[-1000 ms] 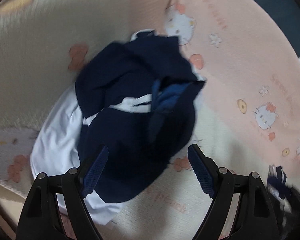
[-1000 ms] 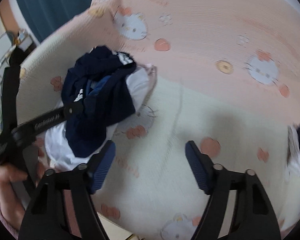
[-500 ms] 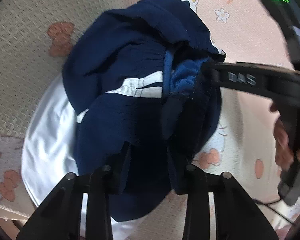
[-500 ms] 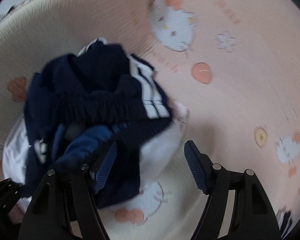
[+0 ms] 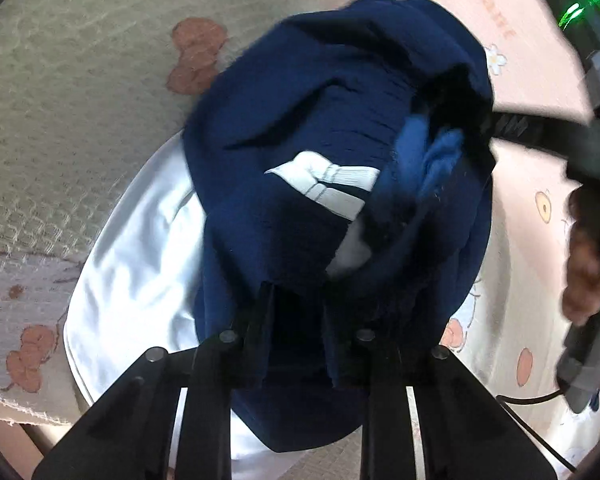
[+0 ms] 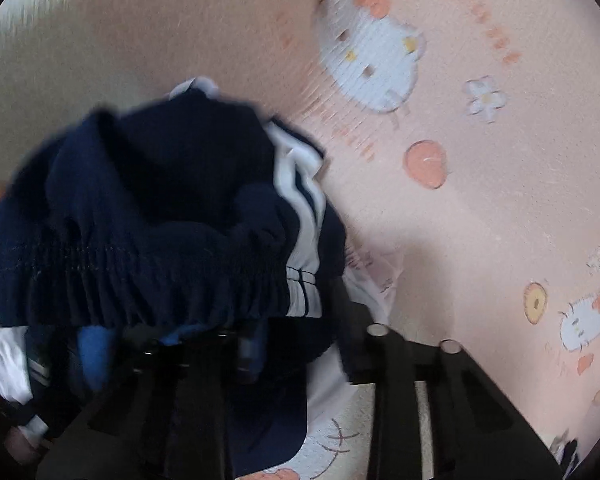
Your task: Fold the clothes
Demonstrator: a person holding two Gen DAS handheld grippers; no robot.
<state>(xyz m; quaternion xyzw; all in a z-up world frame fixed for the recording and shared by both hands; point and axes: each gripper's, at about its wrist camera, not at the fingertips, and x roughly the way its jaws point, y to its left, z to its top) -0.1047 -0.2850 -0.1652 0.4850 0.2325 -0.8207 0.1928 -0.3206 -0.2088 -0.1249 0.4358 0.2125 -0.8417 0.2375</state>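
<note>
Where our left wrist camera looks down, we see the left hand-held gripper (image 5: 296,312) drawn narrow and pinching a fold of the navy garment (image 5: 300,120), which has white stripes and lies bunched on top of a white garment (image 5: 140,248) on a Hello Kitty bedspread (image 5: 80,80), while the right hand-held gripper (image 5: 460,116) reaches in from the right and bites the bunched waistband. Through our right wrist camera, that right hand-held gripper (image 6: 300,344) is closed on the elastic waistband (image 6: 148,280) of the navy garment (image 6: 160,184), its fingers largely buried in cloth, with the pink bedspread (image 6: 480,220) beyond.
</note>
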